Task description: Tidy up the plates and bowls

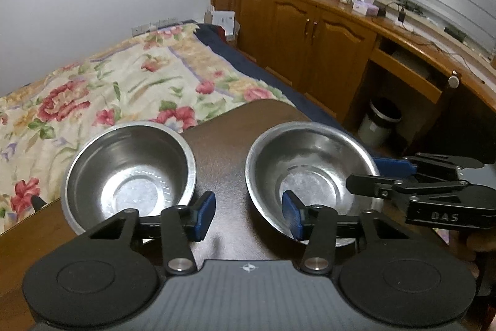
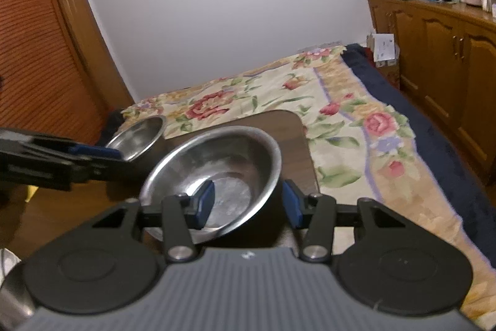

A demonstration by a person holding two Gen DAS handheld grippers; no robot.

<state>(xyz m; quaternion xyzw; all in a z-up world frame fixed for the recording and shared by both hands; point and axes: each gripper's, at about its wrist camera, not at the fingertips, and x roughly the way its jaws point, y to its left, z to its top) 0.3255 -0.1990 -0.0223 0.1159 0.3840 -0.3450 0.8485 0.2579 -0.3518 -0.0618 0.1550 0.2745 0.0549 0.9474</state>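
Observation:
Two steel bowls stand on a small dark wooden table (image 1: pixel 223 145). In the left wrist view the left bowl (image 1: pixel 128 172) and the right bowl (image 1: pixel 310 176) sit side by side. My left gripper (image 1: pixel 249 213) is open, its fingers over the gap between them, the right finger above the right bowl's near rim. My right gripper (image 2: pixel 248 203) is open and straddles the near right rim of the right bowl (image 2: pixel 217 176); it shows in the left wrist view (image 1: pixel 372 176) at that bowl's right edge. The left bowl (image 2: pixel 136 138) sits farther back.
A bed with a floral cover (image 1: pixel 124 82) lies behind the table. Wooden cabinets (image 1: pixel 310 36) with clutter on top line the right wall, with a bin (image 1: pixel 381 123) below. A wooden wardrobe (image 2: pixel 37 51) stands on the left.

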